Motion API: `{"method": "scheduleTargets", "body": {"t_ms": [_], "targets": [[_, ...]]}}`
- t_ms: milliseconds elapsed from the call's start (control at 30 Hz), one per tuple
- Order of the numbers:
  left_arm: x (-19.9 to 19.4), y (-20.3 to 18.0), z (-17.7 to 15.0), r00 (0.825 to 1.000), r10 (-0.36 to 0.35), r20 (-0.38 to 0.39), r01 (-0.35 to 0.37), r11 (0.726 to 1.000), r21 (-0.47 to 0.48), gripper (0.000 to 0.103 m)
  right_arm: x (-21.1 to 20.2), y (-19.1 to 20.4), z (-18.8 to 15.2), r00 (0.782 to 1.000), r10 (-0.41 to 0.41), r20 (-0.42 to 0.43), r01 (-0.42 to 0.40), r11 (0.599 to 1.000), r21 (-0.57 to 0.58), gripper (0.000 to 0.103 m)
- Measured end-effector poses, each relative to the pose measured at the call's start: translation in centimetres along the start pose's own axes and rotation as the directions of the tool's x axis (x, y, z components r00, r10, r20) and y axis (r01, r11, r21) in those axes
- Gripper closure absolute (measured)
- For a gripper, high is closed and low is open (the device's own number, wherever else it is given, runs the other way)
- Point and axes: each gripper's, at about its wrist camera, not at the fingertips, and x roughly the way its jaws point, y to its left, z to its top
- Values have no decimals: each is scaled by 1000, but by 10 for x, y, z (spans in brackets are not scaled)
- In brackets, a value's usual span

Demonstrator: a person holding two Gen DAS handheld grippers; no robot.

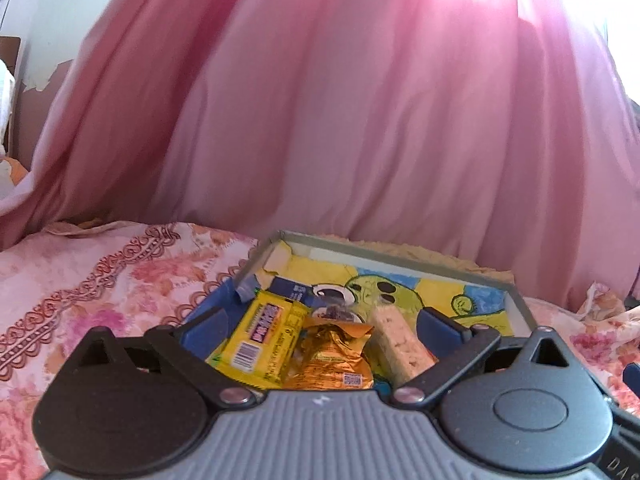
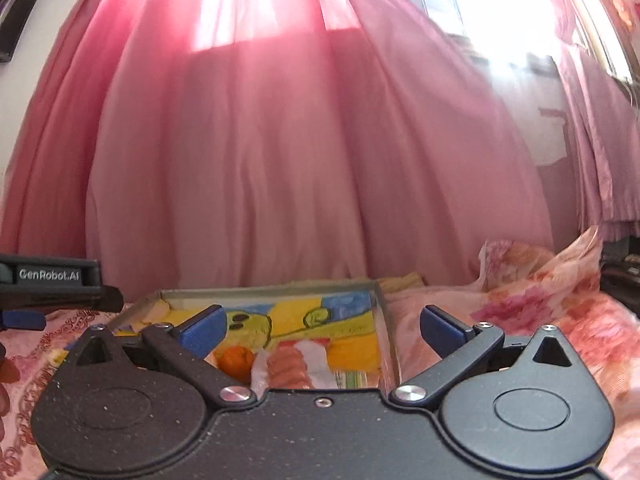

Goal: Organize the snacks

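Snacks: a yellow rectangular wrapped candy bar point(image 1: 262, 346), a crinkled gold-orange foil packet point(image 1: 334, 354) and a pale, speckled rice-crisp bar point(image 1: 400, 340) lie side by side at the near end of a shallow grey-rimmed tray point(image 1: 256, 258); all three sit between the left gripper's fingers.
Left gripper point(image 1: 324, 320): its blue-padded fingers point(image 1: 212, 322) are spread wide on either side of the three snacks, holding nothing; whether the pads touch any wrapper cannot be told.
Right gripper point(image 2: 320, 326): fingers likewise wide apart and empty; the left blue pad point(image 2: 204, 328) is over the tray, the right blue pad lies past the tray's right rim, over the bedding.
More snacks, right view: a small round orange fruit point(image 2: 236, 360) and a clear plastic pack of pinkish-orange ridged pieces point(image 2: 290, 366) sit close together at the near end of the tray, just beyond the gripper body.
Dark blue wrapper point(image 1: 290, 290): a small dark blue packet lies farther into the tray, behind the yellow bar.
Tray floor: lined with a yellow, green and blue cartoon drawing point(image 1: 384, 292); the paper lining is torn at the far left corner.
Bedding: a pink floral sheet point(image 1: 100, 280) carries the tray; it is bunched up at the right in the right view.
Other tool: the black side of the left gripper, lettered "GenRobot.AI" point(image 2: 50, 276), shows at the left edge of the right view.
Backdrop: a pink pleated curtain point(image 2: 280, 140) hangs behind the bed, with bright daylight through its upper part.
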Motion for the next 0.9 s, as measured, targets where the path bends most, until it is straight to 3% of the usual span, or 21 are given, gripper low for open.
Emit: {"method": "scheduleTargets", "body": {"t_ms": [333, 900], "targets": [[-62, 20, 4, 998, 11, 56, -9, 1000, -25, 1, -56, 13, 30, 1000, 8, -1, -8, 1000, 20, 1], [-154, 40, -9, 997, 46, 67, -47, 999, 6, 0, -145, 29, 47, 1000, 23, 20, -23, 1000, -12, 1]]}}
